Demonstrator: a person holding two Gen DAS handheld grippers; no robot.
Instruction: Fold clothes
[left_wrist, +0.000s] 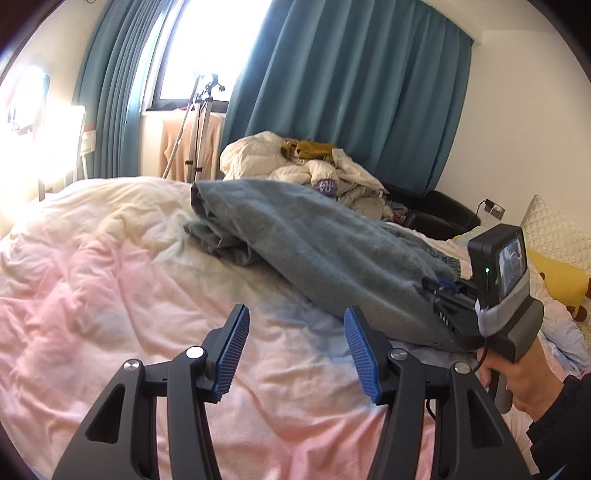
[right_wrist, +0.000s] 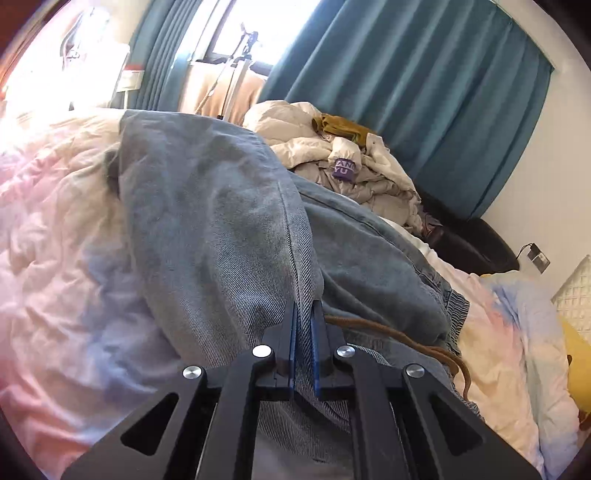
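Grey-blue denim trousers (left_wrist: 314, 240) lie half folded across the pink and white duvet (left_wrist: 110, 277). My right gripper (right_wrist: 306, 306) is shut on a seam edge of the trousers (right_wrist: 207, 221) near the elastic waistband (right_wrist: 456, 306), where a brown drawstring (right_wrist: 424, 341) trails out. In the left wrist view that same right gripper (left_wrist: 439, 286) shows at the right, pinching the cloth, held by a person's hand (left_wrist: 517, 376). My left gripper (left_wrist: 295, 314) hovers open over the duvet just in front of the trousers, with nothing between its blue pads.
A heap of cream jackets and other clothes (left_wrist: 295, 166) sits beyond the trousers, on a black seat (left_wrist: 436, 210). Teal curtains (left_wrist: 351, 92) and a tripod (left_wrist: 199, 122) stand behind. A white pillow (left_wrist: 554, 236) and yellow plush toy (left_wrist: 557, 277) lie at right.
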